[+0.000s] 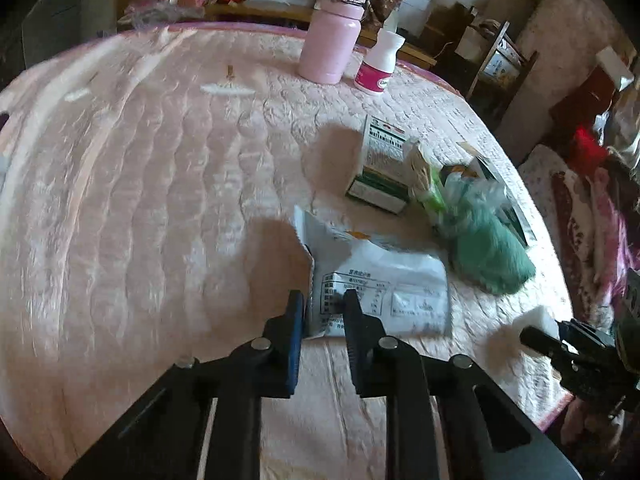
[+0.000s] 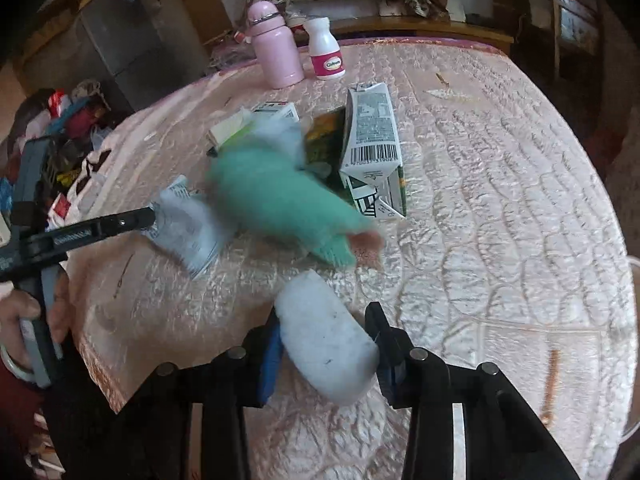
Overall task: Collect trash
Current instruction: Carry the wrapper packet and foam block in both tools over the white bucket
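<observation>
The left gripper [image 1: 323, 312] is pinching the near edge of a white plastic wrapper [image 1: 380, 280] lying flat on the pink quilted bed [image 1: 160, 200]; it looks light, limp and slippery, so the edge suits. Further right, cartons [image 2: 372, 132] are lying beside a green bag [image 2: 276, 200], contents hidden. The right gripper [image 2: 326, 340] is squeezing a soft white wad [image 2: 324, 344].
</observation>
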`<state>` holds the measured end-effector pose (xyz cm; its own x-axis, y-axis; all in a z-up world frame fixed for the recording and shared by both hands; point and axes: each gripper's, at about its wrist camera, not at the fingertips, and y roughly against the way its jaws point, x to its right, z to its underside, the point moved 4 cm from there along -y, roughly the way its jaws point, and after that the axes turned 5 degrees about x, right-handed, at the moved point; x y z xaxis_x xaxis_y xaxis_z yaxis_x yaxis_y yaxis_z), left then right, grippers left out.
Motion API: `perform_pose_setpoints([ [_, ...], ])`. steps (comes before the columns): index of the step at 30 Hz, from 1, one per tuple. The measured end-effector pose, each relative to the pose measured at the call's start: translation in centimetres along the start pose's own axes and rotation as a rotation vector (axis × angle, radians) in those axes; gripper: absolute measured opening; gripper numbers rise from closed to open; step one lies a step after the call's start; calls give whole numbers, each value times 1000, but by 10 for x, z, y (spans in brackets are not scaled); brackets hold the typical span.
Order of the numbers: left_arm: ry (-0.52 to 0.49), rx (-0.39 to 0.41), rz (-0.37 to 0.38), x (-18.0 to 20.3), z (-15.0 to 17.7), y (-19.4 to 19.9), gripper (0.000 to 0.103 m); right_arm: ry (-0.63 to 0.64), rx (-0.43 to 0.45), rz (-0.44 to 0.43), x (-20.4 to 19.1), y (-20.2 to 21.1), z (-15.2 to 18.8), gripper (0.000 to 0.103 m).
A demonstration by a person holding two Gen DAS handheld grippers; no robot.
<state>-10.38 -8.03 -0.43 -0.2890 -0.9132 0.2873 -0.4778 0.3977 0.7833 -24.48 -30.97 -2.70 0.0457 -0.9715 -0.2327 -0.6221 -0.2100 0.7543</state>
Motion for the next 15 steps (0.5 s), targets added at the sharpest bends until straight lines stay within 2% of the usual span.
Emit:
perform_pose_setpoints([
  [8, -23, 44, 32, 9, 11, 46, 14, -20, 59, -20, 12, 33, -5, 41],
  [15, -115, 107, 50, 40, 6, 97, 14, -27, 90, -12, 28, 53, -6, 41],
])
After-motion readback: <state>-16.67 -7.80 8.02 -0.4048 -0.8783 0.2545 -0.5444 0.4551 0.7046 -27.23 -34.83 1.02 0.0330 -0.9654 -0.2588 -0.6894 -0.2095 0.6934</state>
